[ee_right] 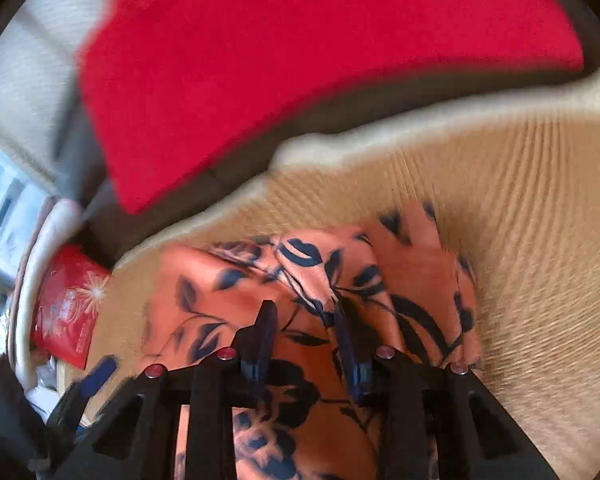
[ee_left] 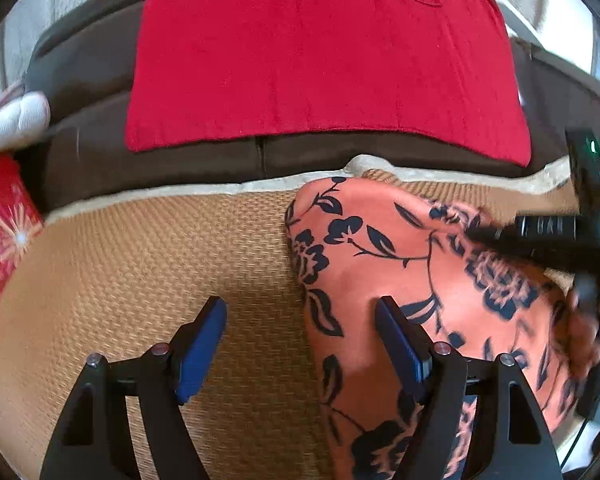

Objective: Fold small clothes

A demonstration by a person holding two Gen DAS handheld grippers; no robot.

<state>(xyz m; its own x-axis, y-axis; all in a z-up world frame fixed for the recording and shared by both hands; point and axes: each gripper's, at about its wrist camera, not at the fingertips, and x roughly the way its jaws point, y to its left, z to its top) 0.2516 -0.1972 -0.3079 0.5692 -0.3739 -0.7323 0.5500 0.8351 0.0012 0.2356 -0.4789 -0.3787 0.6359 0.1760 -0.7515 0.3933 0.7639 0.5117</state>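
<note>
Left to right, we first see a glossy red packet [ee_left: 2, 236] printed with white starbursts; its lettering is too blurred for us to read. Next comes a tan woven mat [ee_left: 148, 264] with a ribbed, basket-like texture and a pale cream border, and behind it a plush red cloth [ee_left: 324, 64] draped over a dark brown sofa [ee_left: 80, 80]. On the right half of the mat lies the small garment [ee_left: 384, 280], smooth orange fabric printed with dark navy flowers and leaves, bunched into soft folds. We see the left gripper [ee_left: 300, 348] with its jaws wide apart, blue pads bare, one finger over the mat and the other over the garment's edge, gripping nothing. In the right wrist view, we see the right gripper [ee_right: 306, 344] with its jaws narrowed, a raised fold of the garment [ee_right: 292, 280] between them; motion blur keeps us from telling whether the fold is pinched.
</note>
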